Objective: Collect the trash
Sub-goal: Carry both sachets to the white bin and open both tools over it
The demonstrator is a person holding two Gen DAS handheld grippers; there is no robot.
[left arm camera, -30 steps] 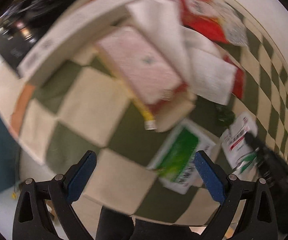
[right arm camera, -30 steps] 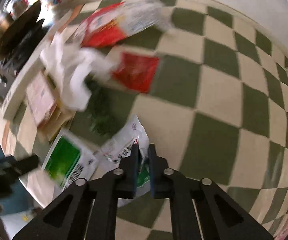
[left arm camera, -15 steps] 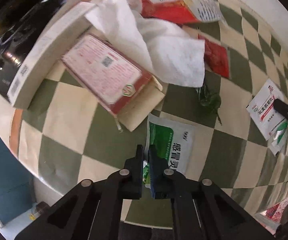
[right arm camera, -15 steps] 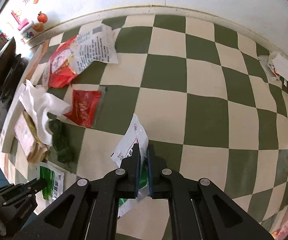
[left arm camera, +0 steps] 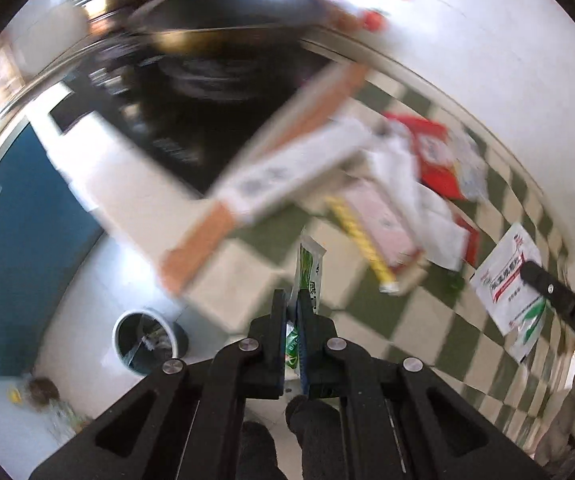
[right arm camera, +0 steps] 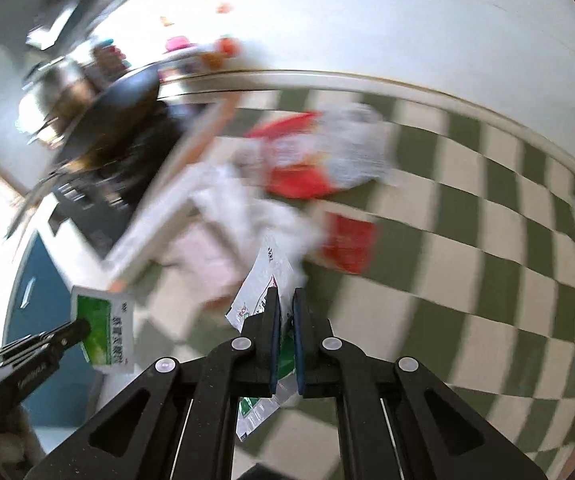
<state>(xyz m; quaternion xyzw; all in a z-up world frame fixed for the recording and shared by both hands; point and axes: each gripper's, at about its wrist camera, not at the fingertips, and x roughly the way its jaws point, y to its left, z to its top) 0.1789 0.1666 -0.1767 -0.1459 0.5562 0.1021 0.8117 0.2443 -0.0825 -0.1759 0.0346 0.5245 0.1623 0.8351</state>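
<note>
The left tongs point(left arm camera: 292, 312) are clenched on a flat green-and-white printed sachet point(left arm camera: 308, 276), which stands edge-on between their pads, lifted clear of the green-and-cream checkered counter point(left arm camera: 415, 316). The right tongs point(right arm camera: 283, 312) are clenched on a white foil sachet with red lettering and a green corner point(right arm camera: 261, 284), also held up off the checkered counter. On that counter, beyond both sachets, lie a crumpled white paper towel point(left arm camera: 419, 200), a pink flat carton point(left arm camera: 379, 220) and a red snack wrapper point(left arm camera: 431, 156), all blurred. Below the counter's near edge, a grey round bin lined with clear plastic point(left arm camera: 147, 340) stands on the pale floor point(left arm camera: 87, 320).
</note>
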